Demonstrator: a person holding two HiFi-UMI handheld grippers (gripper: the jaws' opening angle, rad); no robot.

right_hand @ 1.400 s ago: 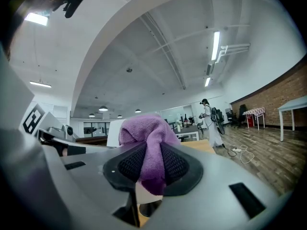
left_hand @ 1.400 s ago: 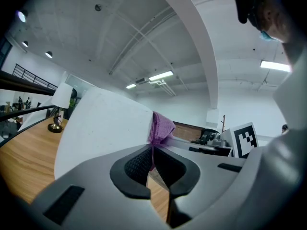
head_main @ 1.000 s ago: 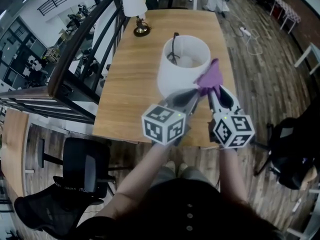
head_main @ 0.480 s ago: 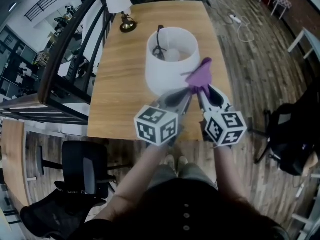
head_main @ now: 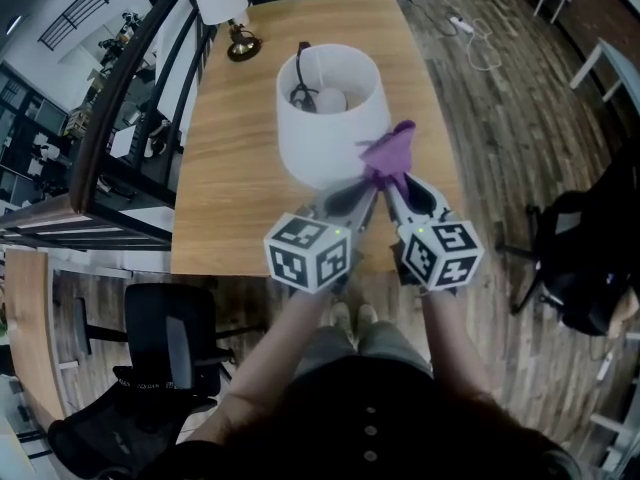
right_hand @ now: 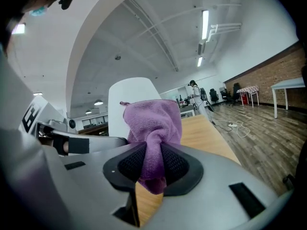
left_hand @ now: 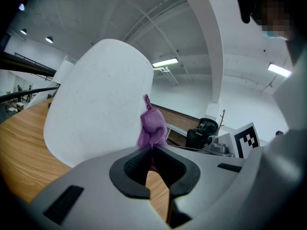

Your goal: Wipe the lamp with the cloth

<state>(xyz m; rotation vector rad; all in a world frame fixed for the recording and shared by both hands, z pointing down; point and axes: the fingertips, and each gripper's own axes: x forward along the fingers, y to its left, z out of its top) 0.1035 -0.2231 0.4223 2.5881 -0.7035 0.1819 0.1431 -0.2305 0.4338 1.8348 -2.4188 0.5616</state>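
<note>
The right gripper [right_hand: 152, 150] clamped the cloth [right_hand: 153, 121] at the lamp [head_main: 322, 133] shade's near side. The left gripper [left_hand: 151, 150] had its jaws together, empty. Pushing hard could probably tip the unsteadied lamp.

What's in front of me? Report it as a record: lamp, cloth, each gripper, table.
lamp: white shade, upright on the table, bulb visible inside
cloth: purple, bunched, at the shade's near right side; contact unclear
right gripper: shut on cloth
left gripper: tips together at the cloth, seemingly pinching it
table: wooden; small lamp at far left corner
</note>
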